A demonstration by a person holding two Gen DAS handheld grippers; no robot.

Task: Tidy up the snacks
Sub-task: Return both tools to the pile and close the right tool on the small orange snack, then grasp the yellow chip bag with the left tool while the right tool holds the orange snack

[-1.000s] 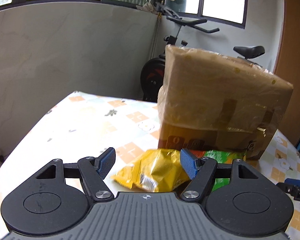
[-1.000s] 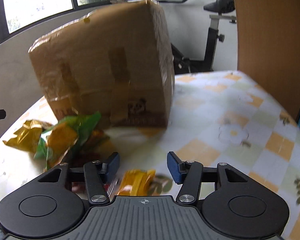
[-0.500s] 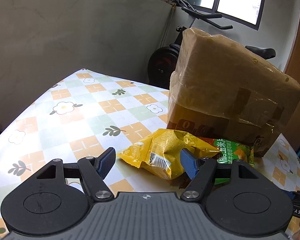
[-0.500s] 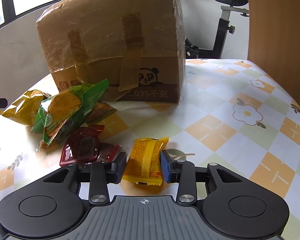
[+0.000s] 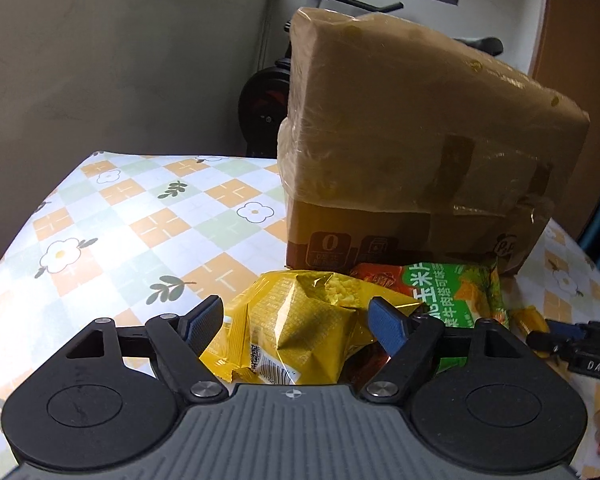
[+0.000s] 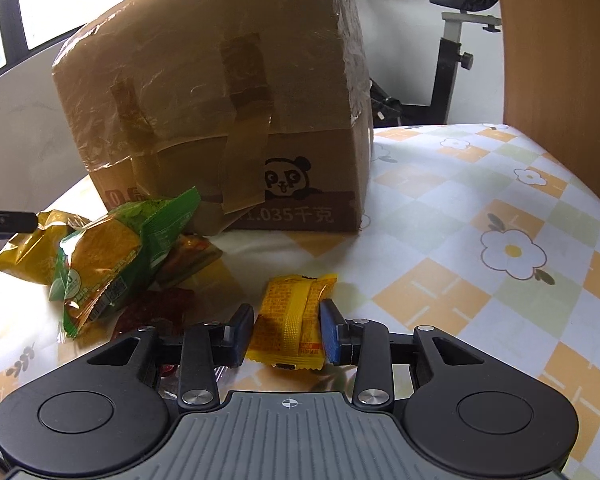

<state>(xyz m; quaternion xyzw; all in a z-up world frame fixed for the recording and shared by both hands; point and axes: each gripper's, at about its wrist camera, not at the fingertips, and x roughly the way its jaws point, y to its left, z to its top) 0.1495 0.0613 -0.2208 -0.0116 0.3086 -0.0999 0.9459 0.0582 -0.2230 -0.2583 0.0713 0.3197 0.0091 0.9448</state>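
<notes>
A taped cardboard box (image 5: pixel 412 152) stands on the checked tablecloth; it also shows in the right wrist view (image 6: pixel 220 112). My left gripper (image 5: pixel 296 320) is open, its fingers on either side of a yellow snack bag (image 5: pixel 300 332). A green snack bag (image 5: pixel 456 296) and a red-orange packet (image 5: pixel 376 276) lie behind it. My right gripper (image 6: pixel 286 332) has its pads against the sides of a small yellow packet (image 6: pixel 292 316) on the table. The green bag (image 6: pixel 112 260), yellow bag (image 6: pixel 32 248) and a dark red packet (image 6: pixel 156 312) lie to its left.
An exercise bike (image 6: pixel 452 48) stands behind the table. A wooden panel (image 6: pixel 560 72) rises at the right. The table's edge (image 5: pixel 24 224) curves at the left. The right gripper's tip (image 5: pixel 572 340) shows at the right of the left wrist view.
My left gripper has moved forward until its open fingers flank the yellow bag. My right gripper has narrowed around the small yellow packet, which has scarcely moved.
</notes>
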